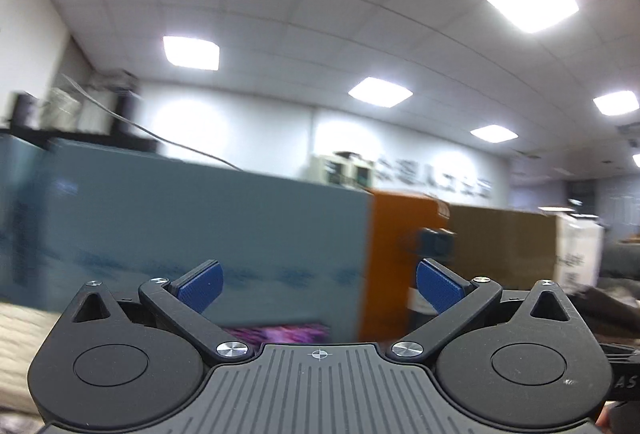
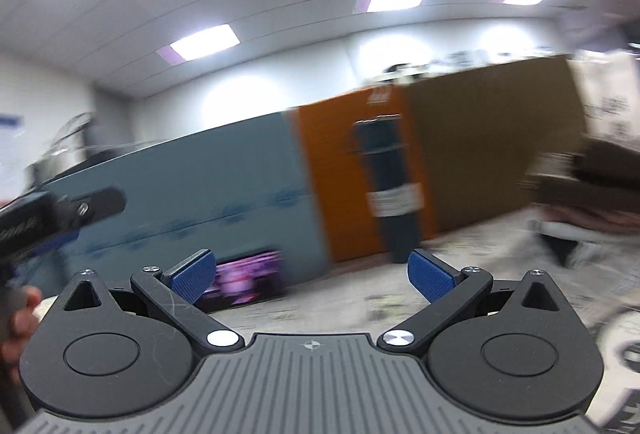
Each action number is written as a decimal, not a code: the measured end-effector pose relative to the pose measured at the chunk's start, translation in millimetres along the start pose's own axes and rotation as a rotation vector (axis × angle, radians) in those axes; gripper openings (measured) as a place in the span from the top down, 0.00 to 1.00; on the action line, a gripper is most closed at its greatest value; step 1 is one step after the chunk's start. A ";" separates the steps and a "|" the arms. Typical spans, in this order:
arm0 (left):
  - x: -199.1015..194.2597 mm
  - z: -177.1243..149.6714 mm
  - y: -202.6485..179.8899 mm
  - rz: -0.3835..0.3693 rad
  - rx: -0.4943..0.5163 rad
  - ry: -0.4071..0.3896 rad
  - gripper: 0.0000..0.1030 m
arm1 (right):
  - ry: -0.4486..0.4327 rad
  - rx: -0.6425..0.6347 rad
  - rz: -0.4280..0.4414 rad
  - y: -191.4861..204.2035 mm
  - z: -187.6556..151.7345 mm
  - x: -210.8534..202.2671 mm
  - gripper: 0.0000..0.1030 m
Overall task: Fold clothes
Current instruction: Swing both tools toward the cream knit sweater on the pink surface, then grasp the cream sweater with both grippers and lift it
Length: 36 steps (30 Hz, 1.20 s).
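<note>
Both tongs mine: left gripper (image 1: 319, 290) and right gripper (image 2: 311, 276) spread, empty, tilted up toward ceiling; folded dark clothes (image 2: 592, 190), blurred, stacked at bench's (image 2: 460, 274) right edge

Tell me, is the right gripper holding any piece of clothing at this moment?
No, the right gripper is open with nothing between its blue pads.

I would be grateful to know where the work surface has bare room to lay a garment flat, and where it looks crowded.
In the right wrist view, the pale surface shows free between the open right gripper, the orange panel and the dark bottle. It is crowded at right, where a pile of clothes sits. The open left gripper points too high to judge.
</note>
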<state>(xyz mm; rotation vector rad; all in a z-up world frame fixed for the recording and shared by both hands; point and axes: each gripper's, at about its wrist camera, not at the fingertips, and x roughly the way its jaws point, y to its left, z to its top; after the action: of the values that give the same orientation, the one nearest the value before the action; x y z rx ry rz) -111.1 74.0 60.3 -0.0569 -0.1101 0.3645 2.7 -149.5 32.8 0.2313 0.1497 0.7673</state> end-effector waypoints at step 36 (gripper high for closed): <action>-26.5 -33.1 370.1 0.315 -0.692 0.267 0.00 | 0.662 0.317 0.568 240.5 -70.6 279.1 0.00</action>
<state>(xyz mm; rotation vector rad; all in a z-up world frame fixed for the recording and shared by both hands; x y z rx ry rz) -262.2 408.5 -3.0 -0.8111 0.0431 0.6165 25.0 224.5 13.6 0.3184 0.8638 1.3700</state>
